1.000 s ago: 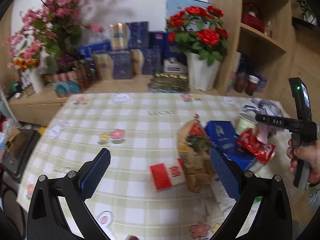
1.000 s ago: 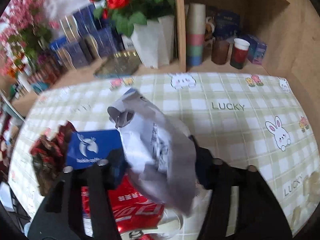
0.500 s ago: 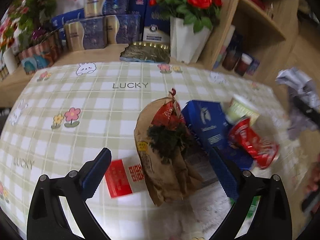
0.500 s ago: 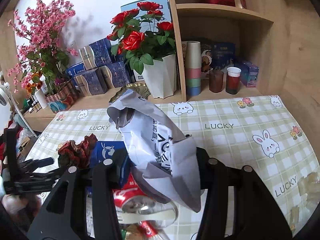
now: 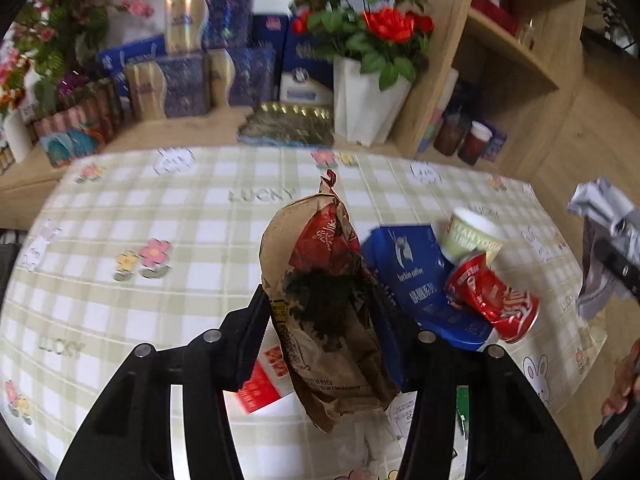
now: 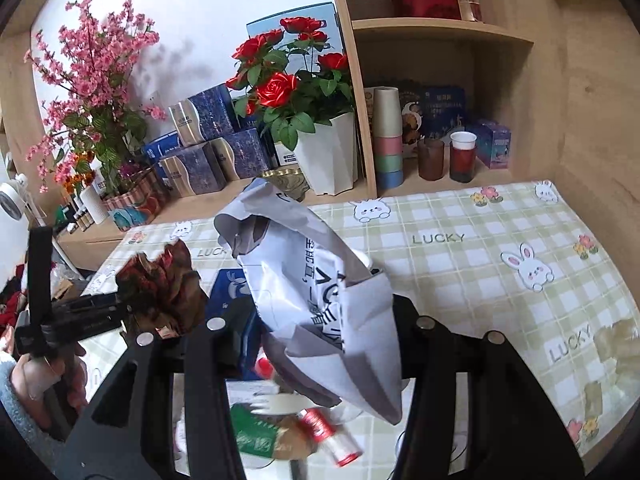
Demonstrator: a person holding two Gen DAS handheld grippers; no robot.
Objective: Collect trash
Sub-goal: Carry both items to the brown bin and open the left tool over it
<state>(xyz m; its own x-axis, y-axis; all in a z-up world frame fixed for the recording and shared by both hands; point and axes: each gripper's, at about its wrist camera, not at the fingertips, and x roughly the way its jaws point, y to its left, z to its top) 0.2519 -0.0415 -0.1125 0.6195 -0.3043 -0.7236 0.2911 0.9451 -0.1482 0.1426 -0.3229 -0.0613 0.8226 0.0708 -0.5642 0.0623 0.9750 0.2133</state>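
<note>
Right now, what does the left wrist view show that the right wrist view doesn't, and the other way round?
Only the left wrist view: the crushed red can and the green yogurt cup beside the blue packet.

Only the right wrist view: a green packet and a small red-and-white bottle beneath the right gripper.

Both: the brown paper bag between the left gripper pads, which have just been closing, and the grey plastic bag clamped in the right gripper.

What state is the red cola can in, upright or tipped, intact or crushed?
Tipped and crushed. The red cola can lies on its side on the checked tablecloth, body dented, beside the blue coffee bag.
</note>
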